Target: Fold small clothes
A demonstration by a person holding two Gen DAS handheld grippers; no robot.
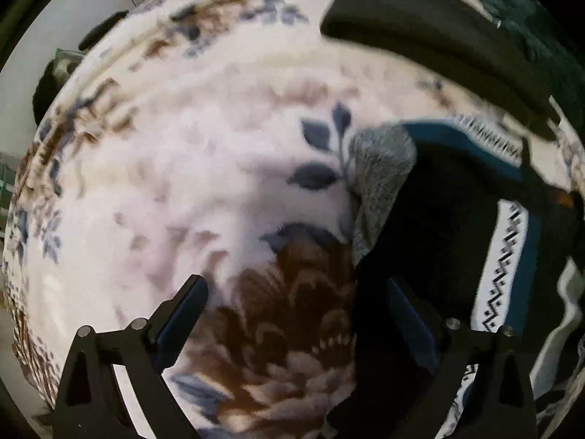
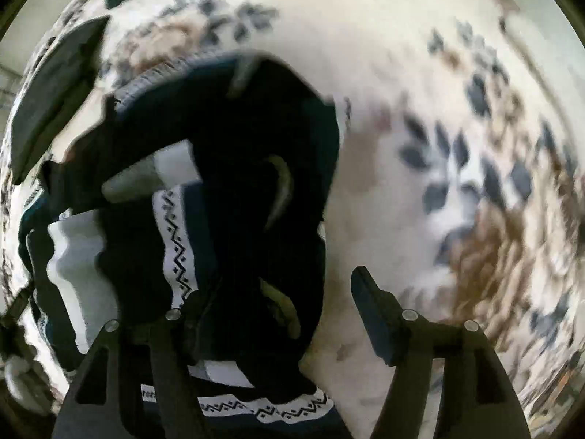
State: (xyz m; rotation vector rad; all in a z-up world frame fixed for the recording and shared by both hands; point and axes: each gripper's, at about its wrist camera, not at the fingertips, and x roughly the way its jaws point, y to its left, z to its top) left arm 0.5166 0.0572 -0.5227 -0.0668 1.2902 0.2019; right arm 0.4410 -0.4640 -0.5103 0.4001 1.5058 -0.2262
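From my left wrist, my left gripper [image 1: 296, 314] pointed down at the floral blanket [image 1: 190, 168], its jaws apart with nothing between them. The left finger hung over bare blanket; the right finger [image 1: 409, 314] stood over the dark garment [image 1: 438, 226], whose near edge ran roughly up the middle of the view. A grey cuff [image 1: 380, 168] lay at that edge, beside a blue leaf print. I could read no writing here — only a white band [image 1: 501, 267] with a black zigzag pattern, blurred. A second dark cloth [image 1: 420, 29] lay farther off, apart from the garment. Left of the garment the blanket was open all the way to its edge.

From my right wrist, my right gripper [image 2: 270, 311] also pointed down, jaws apart and not pressing on anything. The garment [image 2: 234, 139] lay bunched under the left finger, while the right finger [image 2: 376, 311] stood over bare blanket [image 2: 402, 73] just past the garment's right edge. The zigzag band [image 2: 175, 241] ran through the folds and again along the bottom. A small white label [image 2: 148, 395] at the lower left carried letters too blurred to read. Right of the garment the blanket was open — patterned but bare.
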